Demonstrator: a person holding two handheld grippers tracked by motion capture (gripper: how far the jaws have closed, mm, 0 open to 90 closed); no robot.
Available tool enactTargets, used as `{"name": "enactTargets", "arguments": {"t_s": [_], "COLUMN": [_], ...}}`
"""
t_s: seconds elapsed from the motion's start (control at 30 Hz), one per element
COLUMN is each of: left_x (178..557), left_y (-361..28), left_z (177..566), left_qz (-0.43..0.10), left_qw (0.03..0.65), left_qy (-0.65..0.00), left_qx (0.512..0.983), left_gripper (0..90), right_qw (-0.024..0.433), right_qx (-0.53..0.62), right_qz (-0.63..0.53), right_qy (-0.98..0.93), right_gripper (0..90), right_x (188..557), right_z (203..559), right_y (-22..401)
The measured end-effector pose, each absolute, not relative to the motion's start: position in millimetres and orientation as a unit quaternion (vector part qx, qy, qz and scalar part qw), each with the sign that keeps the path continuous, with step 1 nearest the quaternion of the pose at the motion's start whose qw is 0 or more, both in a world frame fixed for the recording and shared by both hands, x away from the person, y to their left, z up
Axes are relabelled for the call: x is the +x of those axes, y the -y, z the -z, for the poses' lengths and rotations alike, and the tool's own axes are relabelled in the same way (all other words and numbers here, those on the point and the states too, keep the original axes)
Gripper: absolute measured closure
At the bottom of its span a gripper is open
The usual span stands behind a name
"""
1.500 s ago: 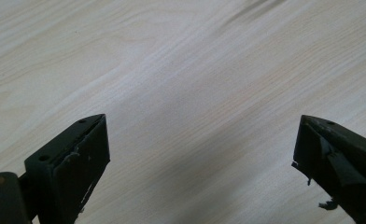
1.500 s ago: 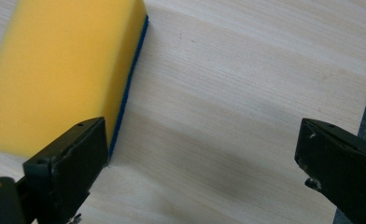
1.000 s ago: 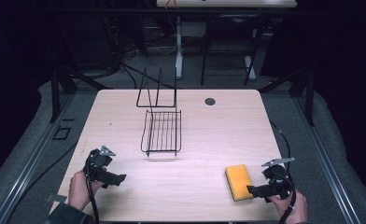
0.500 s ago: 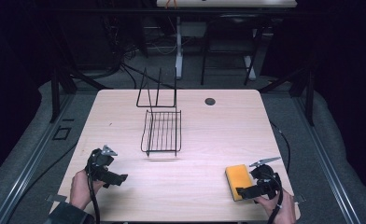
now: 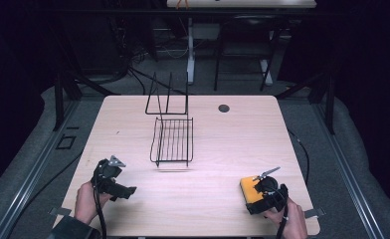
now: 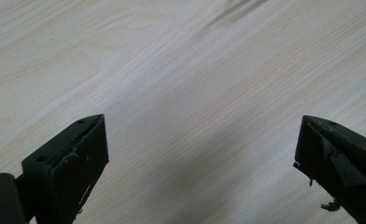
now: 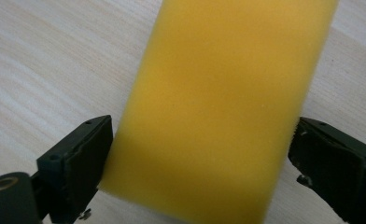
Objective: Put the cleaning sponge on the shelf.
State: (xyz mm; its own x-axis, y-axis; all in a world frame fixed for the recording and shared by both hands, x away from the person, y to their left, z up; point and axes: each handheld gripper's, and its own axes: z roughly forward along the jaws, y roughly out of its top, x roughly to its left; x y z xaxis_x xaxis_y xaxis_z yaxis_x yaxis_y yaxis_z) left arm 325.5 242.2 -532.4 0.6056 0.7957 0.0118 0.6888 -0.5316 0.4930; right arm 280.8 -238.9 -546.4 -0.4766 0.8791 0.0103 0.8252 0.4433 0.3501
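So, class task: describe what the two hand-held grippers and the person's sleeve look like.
Both the left gripper and right gripper are black, each topped by a grey three-cornered plate, with a black cable trailing back. Their jaws are blocky black wedges with small screw holes. A dark sleeve covers the left forearm.

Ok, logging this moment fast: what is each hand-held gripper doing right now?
Left hand-held gripper: open, nothing between its jaws, bare table under it.
Right hand-held gripper: jaws have just been closing around the yellow sponge, both pads at its sides; firm grip cannot be told.
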Motion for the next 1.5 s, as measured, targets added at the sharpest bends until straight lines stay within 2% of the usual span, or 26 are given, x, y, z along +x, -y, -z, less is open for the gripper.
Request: {"name": "enactTargets", "arguments": {"t_s": [0.1,0.43,0.7,1.5], "left_x": [326,327,327,323], "left_y": [-243,-241,-240,-244], "left_z": [533,534,534,535], "left_qz": [-0.118,-0.115,-0.115,-0.116], "left_qw": [0.225,0.223,0.219,0.214], "left_qy": [-0.430,-0.430,-0.424,-0.424], "left_qx": [0.866,0.868,0.871,0.872], "left_gripper": [2.9,3.1,3.7,7.6], "right_qw": [0.082,0.081,0.101,0.106], "right_qx": [0.501,0.492,0.489,0.450], "right_qz": [-0.154,-0.150,-0.164,-0.185], "right_qy": [-0.848,-0.854,-0.851,-0.867], "right_gripper": [13.2,19.1,20.1,20.5], "right_x": [281,281,280,292], "right_z": [546,546,538,522], "right_y": [240,244,249,232]}}
